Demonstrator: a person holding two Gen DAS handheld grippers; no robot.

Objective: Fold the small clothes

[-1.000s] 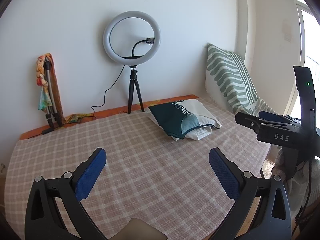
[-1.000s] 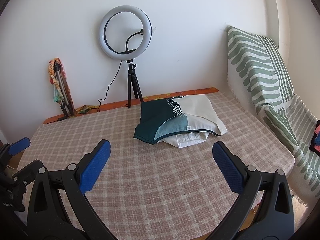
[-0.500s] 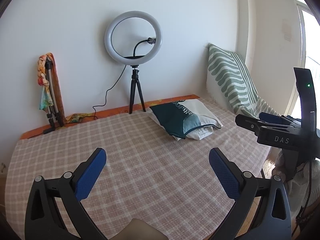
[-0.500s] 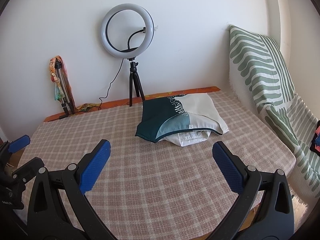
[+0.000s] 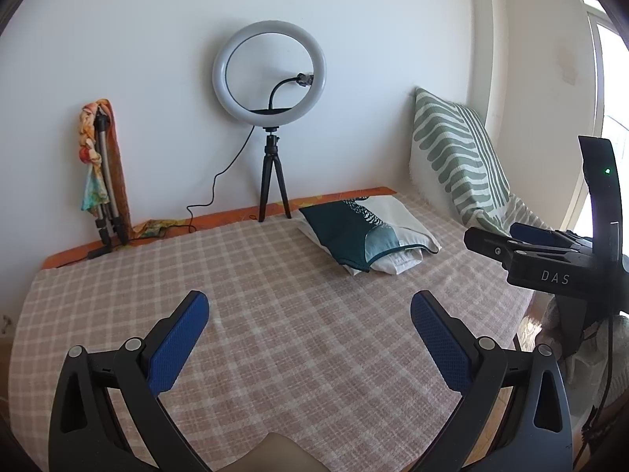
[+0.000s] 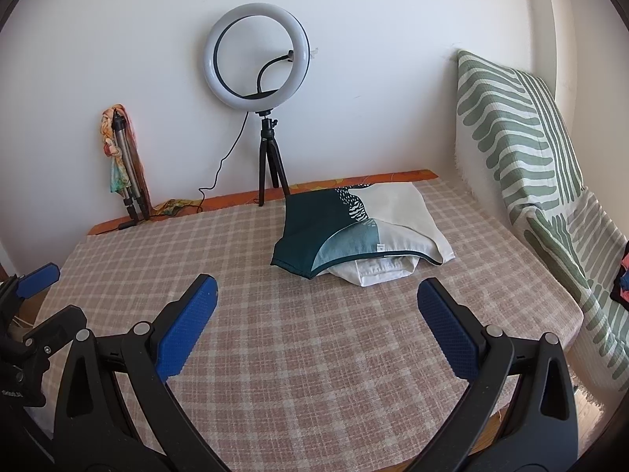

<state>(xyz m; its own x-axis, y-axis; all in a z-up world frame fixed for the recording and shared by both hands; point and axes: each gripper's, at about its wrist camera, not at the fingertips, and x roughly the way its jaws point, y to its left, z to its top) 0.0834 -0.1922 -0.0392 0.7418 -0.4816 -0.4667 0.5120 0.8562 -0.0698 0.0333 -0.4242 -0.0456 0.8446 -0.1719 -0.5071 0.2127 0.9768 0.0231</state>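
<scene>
One readable mark: "DAS"

The white letters "DAS" stand on the black plastic body of the right claw (image 5: 523, 242), seen at the right edge of the left wrist view, below a small green light on its upright black bar. In the right wrist view, white lettering on the black body of the left claw (image 6: 23, 299) at the far left edge is too small and cut off to read. A small white tag on the teal, white and patterned folded garment (image 6: 354, 228) cannot be read.

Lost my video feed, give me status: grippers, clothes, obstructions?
Left gripper open, empty. Right gripper open, empty. Folded clothes stacked at far side of the checked cloth, untouched. Nothing between grippers and stack.
</scene>
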